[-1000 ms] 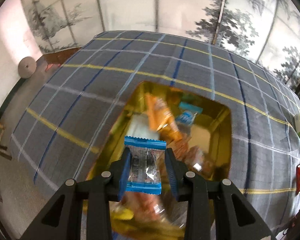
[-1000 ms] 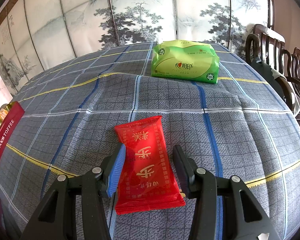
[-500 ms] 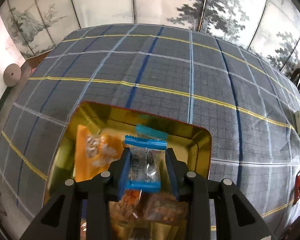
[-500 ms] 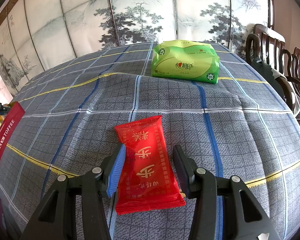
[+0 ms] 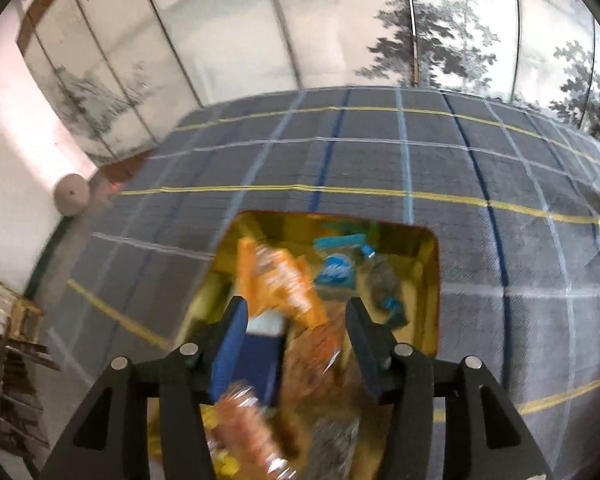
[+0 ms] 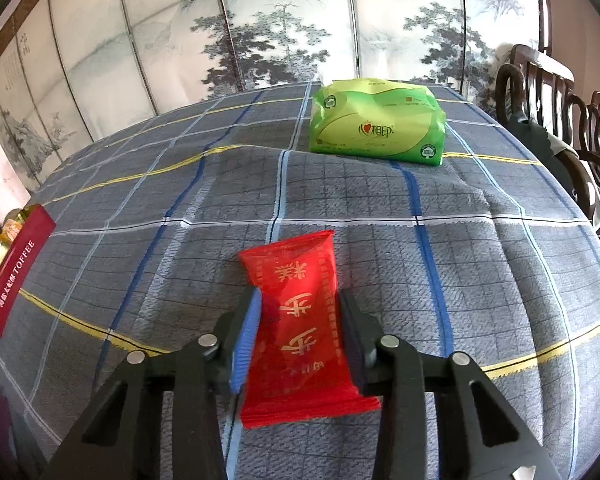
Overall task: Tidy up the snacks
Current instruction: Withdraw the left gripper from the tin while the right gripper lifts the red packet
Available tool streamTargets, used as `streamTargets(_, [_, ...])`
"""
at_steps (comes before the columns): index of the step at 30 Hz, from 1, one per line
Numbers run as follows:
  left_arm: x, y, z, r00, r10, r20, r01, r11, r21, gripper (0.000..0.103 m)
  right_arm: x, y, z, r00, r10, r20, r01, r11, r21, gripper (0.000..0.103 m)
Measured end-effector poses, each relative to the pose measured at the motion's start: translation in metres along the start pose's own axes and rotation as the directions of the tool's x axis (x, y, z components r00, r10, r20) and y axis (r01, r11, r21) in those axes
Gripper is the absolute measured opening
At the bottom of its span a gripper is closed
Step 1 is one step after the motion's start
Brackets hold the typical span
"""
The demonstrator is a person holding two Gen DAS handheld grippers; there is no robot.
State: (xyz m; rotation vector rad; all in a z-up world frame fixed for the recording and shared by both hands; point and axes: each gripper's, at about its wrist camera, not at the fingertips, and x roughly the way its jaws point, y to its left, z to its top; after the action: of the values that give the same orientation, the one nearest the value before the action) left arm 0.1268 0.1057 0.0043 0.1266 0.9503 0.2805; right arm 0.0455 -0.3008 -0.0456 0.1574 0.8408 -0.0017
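My left gripper hovers over the open gold tin, its jaws opening with nothing pressed between them. Blurred in the tin lie an orange packet, a blue packet and several brown wrapped snacks. In the right wrist view a red snack packet with gold characters lies flat on the checked tablecloth. My right gripper straddles it, jaws closing, and both pads press the packet's long edges inward. The tin's red TOFFEE side shows at the far left.
A green tissue pack sits at the far side of the table. Dark wooden chairs stand off the right edge. A painted folding screen runs behind the table. Low wooden furniture is on the floor at the left.
The left jaws have spread, and the clear packet with blue ends that they held is gone from between them. The right jaws have narrowed onto the red packet.
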Motion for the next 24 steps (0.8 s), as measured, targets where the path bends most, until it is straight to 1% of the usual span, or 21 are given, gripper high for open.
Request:
streamTargets(2, [-0.010, 0.003, -0.010, 1.000, 0.005, 0.004, -0.005, 1.000, 0.006, 0.052, 0.000, -0.001, 0.001, 1.000, 0.008, -0.005, -0.008, 1.000, 0.017, 0.035])
streamTargets(4, [-0.019, 0.006, -0.019, 1.000, 0.029, 0.004, -0.029, 0.999, 0.014, 0.052, 0.002, 0.000, 0.002, 1.000, 0.007, -0.008, -0.006, 1.000, 0.026, 0.034])
streamTargets(7, [-0.032, 0.007, -0.031, 0.999, 0.035, 0.012, -0.035, 0.999, 0.029, 0.052, 0.000, 0.005, 0.003, 1.000, 0.023, -0.015, -0.022, 0.999, 0.032, 0.030])
streamTargets(8, [-0.036, 0.007, -0.035, 0.999, 0.037, 0.015, -0.037, 0.999, 0.033, 0.052, -0.002, 0.007, 0.004, 1.000, 0.025, -0.018, -0.025, 0.999, 0.026, 0.027])
streamTargets(10, [-0.044, 0.008, -0.040, 0.999, 0.030, 0.024, -0.031, 0.999, 0.039, 0.052, -0.006, 0.017, 0.004, 0.999, 0.031, -0.018, -0.031, 0.999, 0.016, 0.013])
streamTargets(11, [-0.047, 0.009, -0.043, 0.999, 0.027, 0.025, -0.028, 0.999, 0.041, 0.052, -0.006, 0.019, 0.004, 0.999, 0.036, -0.019, -0.035, 0.999, 0.016, 0.008])
streamTargets(12, [-0.049, 0.010, -0.045, 1.000, 0.023, 0.022, -0.024, 0.999, 0.039, 0.052, -0.008, 0.022, 0.004, 0.999, 0.044, -0.018, -0.044, 0.999, 0.019, 0.008])
streamTargets(14, [-0.053, 0.014, -0.049, 1.000, 0.005, 0.019, -0.006, 1.000, 0.026, 0.052, 0.000, 0.028, 0.005, 0.999, -0.007, -0.045, 0.007, 1.000, -0.003, 0.008])
streamTargets(15, [-0.054, 0.015, -0.051, 1.000, 0.002, 0.018, -0.002, 1.000, 0.020, 0.052, 0.008, 0.030, 0.002, 0.997, -0.025, -0.075, 0.025, 1.000, -0.001, 0.009])
streamTargets(17, [-0.056, 0.017, -0.055, 1.000, 0.002, 0.013, -0.002, 1.000, 0.021, 0.052, 0.009, 0.022, 0.002, 0.997, 0.032, -0.064, -0.028, 0.998, 0.053, 0.011])
streamTargets(19, [-0.058, 0.020, -0.058, 1.000, -0.001, 0.012, 0.001, 1.000, 0.021, 0.052, 0.007, 0.017, 0.003, 0.997, 0.046, -0.056, -0.041, 0.995, 0.086, 0.017])
streamTargets(20, [-0.059, 0.020, -0.060, 1.000, -0.001, 0.014, 0.001, 1.000, 0.023, 0.052, 0.006, 0.016, 0.003, 0.997, 0.049, -0.057, -0.044, 0.995, 0.086, 0.024])
streamTargets(21, [-0.060, 0.020, -0.061, 1.000, 0.001, 0.016, -0.001, 1.000, 0.029, 0.052, 0.005, 0.015, 0.004, 0.997, 0.055, -0.057, -0.050, 0.995, 0.085, 0.036])
streamTargets(22, [-0.060, 0.019, -0.062, 1.000, 0.002, 0.016, -0.003, 0.999, 0.035, 0.052, 0.003, 0.012, 0.005, 0.996, 0.066, -0.058, -0.061, 0.995, 0.085, 0.045])
streamTargets(23, [-0.060, 0.018, -0.064, 1.000, 0.001, 0.012, -0.002, 0.999, 0.041, 0.052, 0.001, 0.014, 0.006, 0.996, 0.073, -0.055, -0.068, 0.994, 0.085, 0.062])
streamTargets(24, [-0.059, 0.016, -0.065, 1.000, -0.001, 0.007, 0.000, 0.999, 0.045, 0.052, -0.002, 0.014, 0.007, 0.996, 0.079, -0.047, -0.075, 0.994, 0.081, 0.069])
